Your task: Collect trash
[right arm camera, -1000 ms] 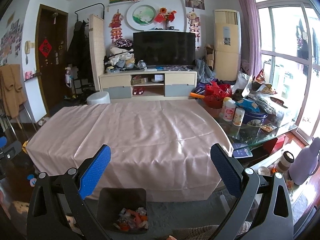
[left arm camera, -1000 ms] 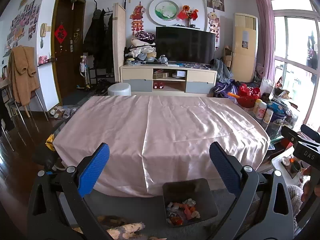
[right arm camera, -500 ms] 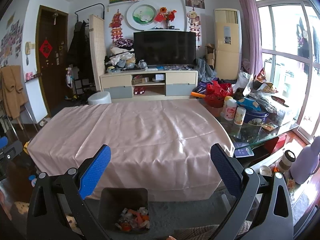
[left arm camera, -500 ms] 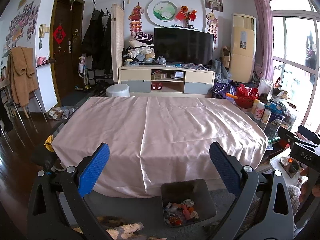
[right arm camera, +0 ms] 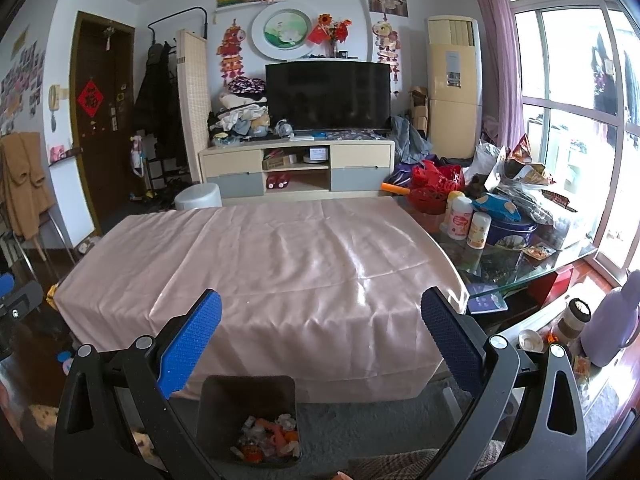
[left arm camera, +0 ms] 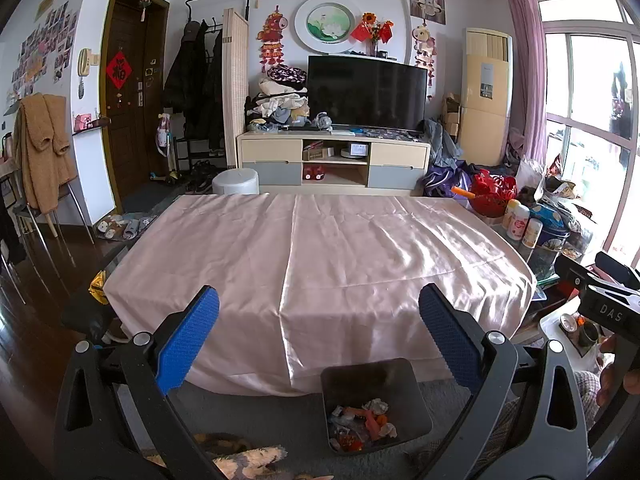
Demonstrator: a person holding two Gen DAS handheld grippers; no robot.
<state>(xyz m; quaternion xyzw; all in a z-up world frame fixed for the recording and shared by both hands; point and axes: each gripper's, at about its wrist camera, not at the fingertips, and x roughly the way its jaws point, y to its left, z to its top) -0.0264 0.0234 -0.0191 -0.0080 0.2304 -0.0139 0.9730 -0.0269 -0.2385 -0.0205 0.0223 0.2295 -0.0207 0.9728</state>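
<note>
Pink cloth (left arm camera: 320,260) lies bare; bin (right arm camera: 248,420) of trash (right arm camera: 268,440) sits below both empty, wide-apart tongs, left (left arm camera: 319,340), right (right arm camera: 321,340)

A pink cloth (left arm camera: 320,264) covers the table. Behind it a television (left arm camera: 366,94) stands on a low cabinet (left arm camera: 334,160), with a white stool (left arm camera: 235,182) nearby.

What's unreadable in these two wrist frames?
- Trash bin: individual scraps too small and jumbled to identify in either view.
- Table under the pink cloth: legs and underside hidden by the drape.
- Furry thing: cut off by the left view's bottom edge.
- Right gripper: fingers outside the left view.
</note>
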